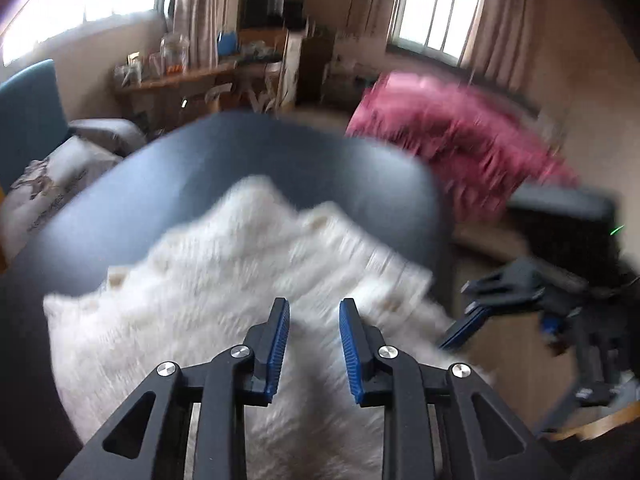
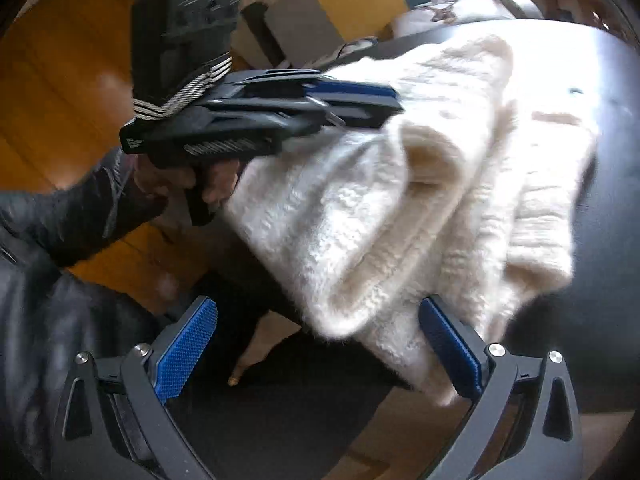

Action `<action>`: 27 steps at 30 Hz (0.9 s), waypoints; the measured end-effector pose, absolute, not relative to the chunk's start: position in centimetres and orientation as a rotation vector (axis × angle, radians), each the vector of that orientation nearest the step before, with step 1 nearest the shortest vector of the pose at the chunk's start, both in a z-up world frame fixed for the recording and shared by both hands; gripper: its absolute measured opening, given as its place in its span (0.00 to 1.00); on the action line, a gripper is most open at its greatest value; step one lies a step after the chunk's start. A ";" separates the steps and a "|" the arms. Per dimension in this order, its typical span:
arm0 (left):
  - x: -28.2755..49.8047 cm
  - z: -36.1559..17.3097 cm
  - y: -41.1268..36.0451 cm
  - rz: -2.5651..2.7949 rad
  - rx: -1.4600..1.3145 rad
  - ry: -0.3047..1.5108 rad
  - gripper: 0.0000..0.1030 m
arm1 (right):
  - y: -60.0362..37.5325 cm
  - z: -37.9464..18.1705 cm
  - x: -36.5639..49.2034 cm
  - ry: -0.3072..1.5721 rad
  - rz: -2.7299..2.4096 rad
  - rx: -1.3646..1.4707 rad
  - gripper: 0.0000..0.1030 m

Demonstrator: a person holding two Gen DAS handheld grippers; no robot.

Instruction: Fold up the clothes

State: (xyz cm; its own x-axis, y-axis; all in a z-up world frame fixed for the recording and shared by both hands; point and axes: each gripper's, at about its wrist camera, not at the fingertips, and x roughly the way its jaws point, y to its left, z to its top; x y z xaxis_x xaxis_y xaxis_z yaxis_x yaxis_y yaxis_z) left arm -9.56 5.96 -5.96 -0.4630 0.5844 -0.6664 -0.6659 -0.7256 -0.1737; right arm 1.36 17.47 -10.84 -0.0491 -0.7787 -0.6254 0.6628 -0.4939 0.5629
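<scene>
The right gripper (image 2: 318, 344) is held wide apart at the near edge of the white sweater (image 2: 400, 200), bunched on the dark table (image 2: 608, 220), while the left gripper (image 1: 314, 344), slightly parted and empty, hovers above, seemingly seeking a hold.

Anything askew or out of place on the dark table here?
The white fluffy knitted garment lies bunched in uneven folds, one end hanging over the dark round table's edge. Neither the left gripper nor the right gripper holds it; both jaws are open.
</scene>
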 end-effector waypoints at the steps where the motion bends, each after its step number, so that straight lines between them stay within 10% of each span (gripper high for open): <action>1: -9.6 -5.4 5.8 2.195 -0.923 0.136 0.25 | 17.8 -10.2 1.2 -0.137 -1.776 1.129 1.00; 27: -18.5 -8.4 7.2 2.192 -1.197 0.254 0.24 | 22.4 -9.2 -9.3 -0.086 -1.864 1.106 1.00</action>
State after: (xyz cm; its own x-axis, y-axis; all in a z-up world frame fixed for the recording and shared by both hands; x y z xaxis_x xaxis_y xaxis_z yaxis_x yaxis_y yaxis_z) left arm -18.50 7.24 -8.42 -0.3965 0.4276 -0.8123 -0.6021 -0.7891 -0.1215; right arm -9.27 22.43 -9.18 -0.1571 -0.7418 -0.6519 0.6785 -0.5608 0.4746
